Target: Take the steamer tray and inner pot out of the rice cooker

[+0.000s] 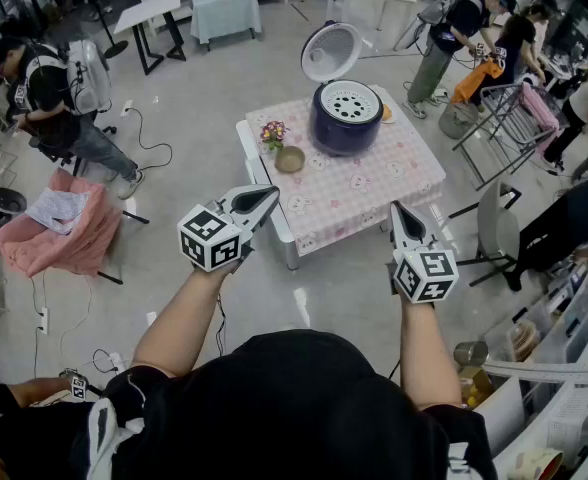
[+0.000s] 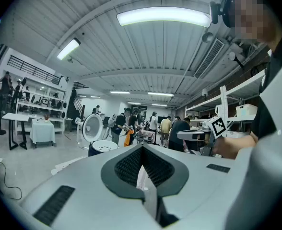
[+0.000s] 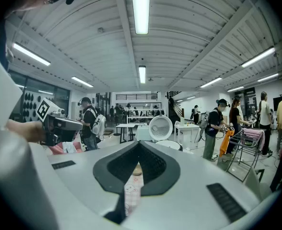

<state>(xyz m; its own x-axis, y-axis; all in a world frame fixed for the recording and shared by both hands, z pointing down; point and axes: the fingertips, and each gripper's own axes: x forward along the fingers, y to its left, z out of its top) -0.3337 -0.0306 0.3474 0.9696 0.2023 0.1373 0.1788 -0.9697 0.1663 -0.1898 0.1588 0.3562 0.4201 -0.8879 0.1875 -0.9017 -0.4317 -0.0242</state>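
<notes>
Though well beyond left tool (image 1: 273,194) and right tool (image 1: 395,207), rice cooker (image 1: 346,118) ahead

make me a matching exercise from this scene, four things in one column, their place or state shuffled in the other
Things:
1. white round lid of the dark blue rice cooker
2. white perforated steamer tray
3. small brown round bowl
4. left gripper

Places or states:
A. shut, nothing between its jaws
B. standing open
C. seated in the cooker's top
D. on the pink chequered tablecloth, beside the flowers

Pairs: 1-B, 2-C, 3-D, 4-A
</notes>
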